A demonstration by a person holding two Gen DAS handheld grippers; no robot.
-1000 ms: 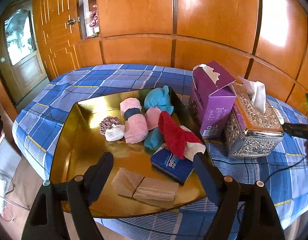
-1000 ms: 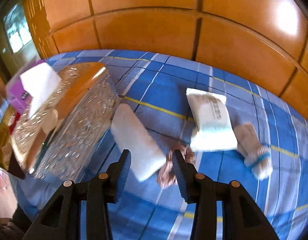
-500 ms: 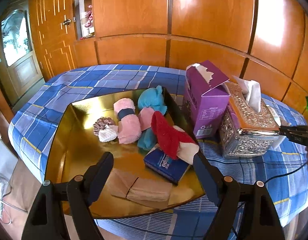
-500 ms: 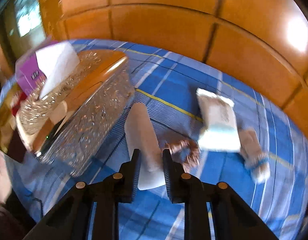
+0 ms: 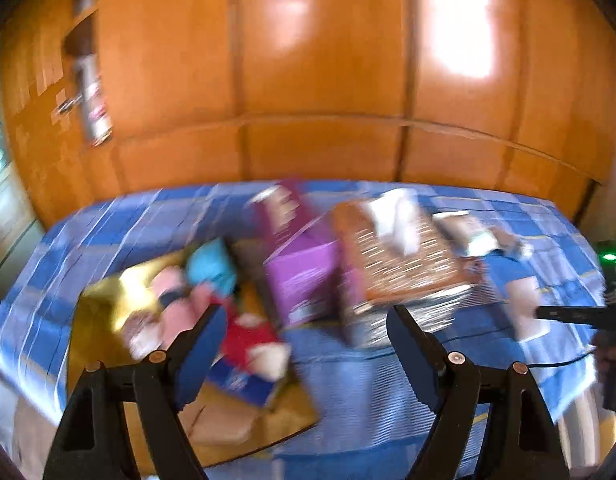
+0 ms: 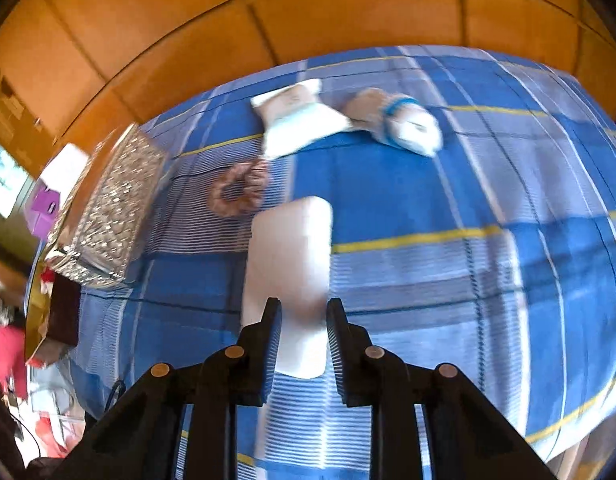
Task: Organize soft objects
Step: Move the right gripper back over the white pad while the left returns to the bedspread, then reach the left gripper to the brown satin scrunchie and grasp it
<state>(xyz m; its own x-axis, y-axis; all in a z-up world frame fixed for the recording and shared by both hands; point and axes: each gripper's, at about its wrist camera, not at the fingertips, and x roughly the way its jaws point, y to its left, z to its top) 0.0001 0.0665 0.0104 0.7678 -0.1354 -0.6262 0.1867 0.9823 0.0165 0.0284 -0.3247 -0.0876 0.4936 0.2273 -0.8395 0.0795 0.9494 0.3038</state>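
My right gripper (image 6: 304,312) holds a white soft pack (image 6: 292,248) between its pads above the blue checked cloth; its jaws are opening slightly. Beyond it lie a brown scrunchie (image 6: 238,194), a white packet (image 6: 296,120) and a rolled beige sock with a blue band (image 6: 396,120). My left gripper (image 5: 306,312) is open and holds nothing. It hovers over the near edge of the gold tray (image 5: 108,288), which carries pink, teal and red soft items. The left wrist view is blurred.
A purple tissue box (image 5: 304,276) and an ornate silver tissue box (image 5: 400,256) stand side by side to the right of the tray. Wooden wall panels run behind the table. A cable lies on the cloth at the right.
My right gripper closed on the white pack and swung with it away from the silver box, rolling as it went. My left gripper rose and turned right, still open.
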